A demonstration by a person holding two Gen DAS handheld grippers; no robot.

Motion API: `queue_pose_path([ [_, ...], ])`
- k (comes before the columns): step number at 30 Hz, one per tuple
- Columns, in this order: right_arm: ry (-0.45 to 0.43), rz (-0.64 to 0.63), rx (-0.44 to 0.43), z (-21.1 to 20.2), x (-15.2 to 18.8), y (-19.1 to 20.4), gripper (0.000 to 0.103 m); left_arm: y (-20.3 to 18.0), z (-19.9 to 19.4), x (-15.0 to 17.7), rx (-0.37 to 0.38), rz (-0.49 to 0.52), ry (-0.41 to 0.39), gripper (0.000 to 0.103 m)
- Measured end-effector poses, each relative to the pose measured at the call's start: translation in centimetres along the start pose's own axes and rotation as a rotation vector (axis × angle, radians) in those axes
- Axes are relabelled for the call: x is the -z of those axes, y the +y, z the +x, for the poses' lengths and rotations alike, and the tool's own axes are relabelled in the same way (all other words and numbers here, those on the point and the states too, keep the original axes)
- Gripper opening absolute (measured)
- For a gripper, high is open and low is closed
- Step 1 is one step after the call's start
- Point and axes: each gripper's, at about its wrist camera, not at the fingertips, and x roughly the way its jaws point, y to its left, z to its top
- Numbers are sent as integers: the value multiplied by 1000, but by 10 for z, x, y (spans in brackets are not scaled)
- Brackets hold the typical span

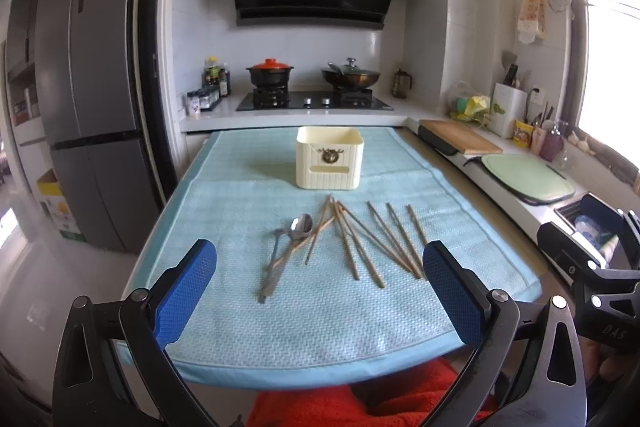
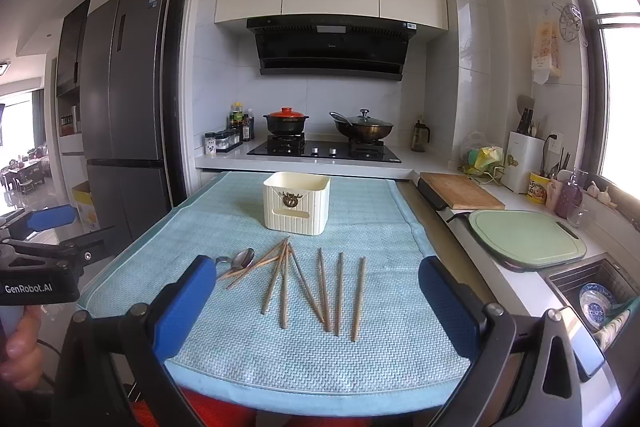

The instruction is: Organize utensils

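Note:
Several wooden chopsticks (image 1: 360,247) (image 2: 320,287) lie spread on a light blue mat (image 1: 240,207) (image 2: 380,219). Two metal spoons (image 1: 298,229) (image 2: 242,259) lie to their left, handles toward me. A cream ribbed box (image 1: 330,163) (image 2: 297,202) stands upright behind them, open at the top. My left gripper (image 1: 320,291) is open and empty above the mat's near edge. My right gripper (image 2: 318,299) is open and empty, nearest the chopsticks. Each gripper shows at the side of the other's view: the right one (image 1: 592,259), the left one (image 2: 44,227).
A counter runs along the right with a wooden board (image 2: 460,191), a green cutting board (image 2: 524,235) and a sink with dishes (image 2: 596,299). A stove with two pots (image 2: 324,147) stands behind the mat. A fridge (image 1: 92,87) stands at the left.

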Motion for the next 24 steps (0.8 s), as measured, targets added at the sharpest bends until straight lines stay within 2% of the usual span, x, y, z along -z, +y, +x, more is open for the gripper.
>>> queue_pose_path([
  [24, -6, 11, 5, 0, -2, -3, 103, -3, 3, -1, 8, -5, 5, 103],
])
